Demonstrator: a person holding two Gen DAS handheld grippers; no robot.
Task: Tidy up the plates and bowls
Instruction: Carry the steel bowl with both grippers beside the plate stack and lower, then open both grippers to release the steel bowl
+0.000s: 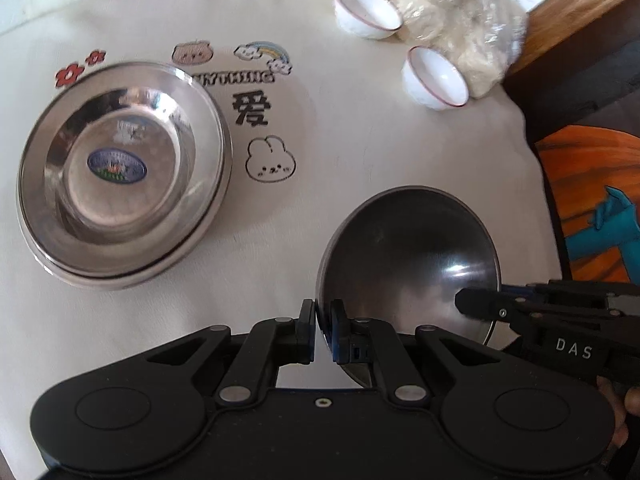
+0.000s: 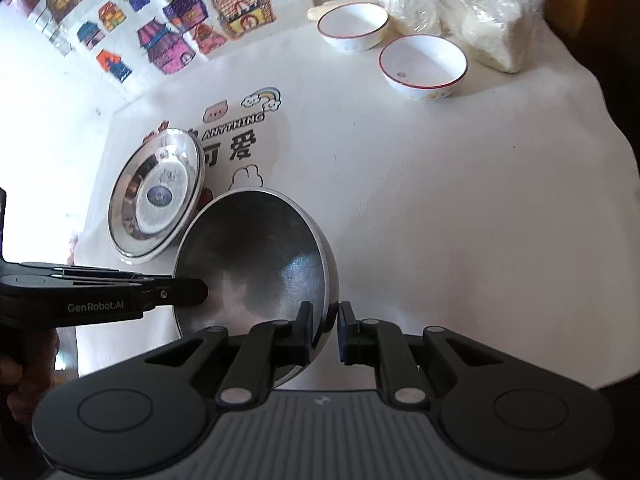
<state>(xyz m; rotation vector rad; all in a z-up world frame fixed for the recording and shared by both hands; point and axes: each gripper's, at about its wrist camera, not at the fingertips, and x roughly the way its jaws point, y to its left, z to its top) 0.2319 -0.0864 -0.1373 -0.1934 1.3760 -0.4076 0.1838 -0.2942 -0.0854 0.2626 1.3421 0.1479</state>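
Observation:
A dark steel bowl is held tilted above the white tablecloth by both grippers. My left gripper is shut on its left rim. My right gripper is shut on its right rim; the bowl also shows in the right wrist view. The right gripper reaches in from the right in the left wrist view; the left gripper shows at the left of the right wrist view. Shiny steel plates sit stacked at the left, also in the right wrist view. Two white red-rimmed bowls stand at the back right.
A plastic bag of white lumps lies behind the white bowls. The table's right edge drops to an orange and blue floor mat. A wall with coloured house drawings rises at the back left.

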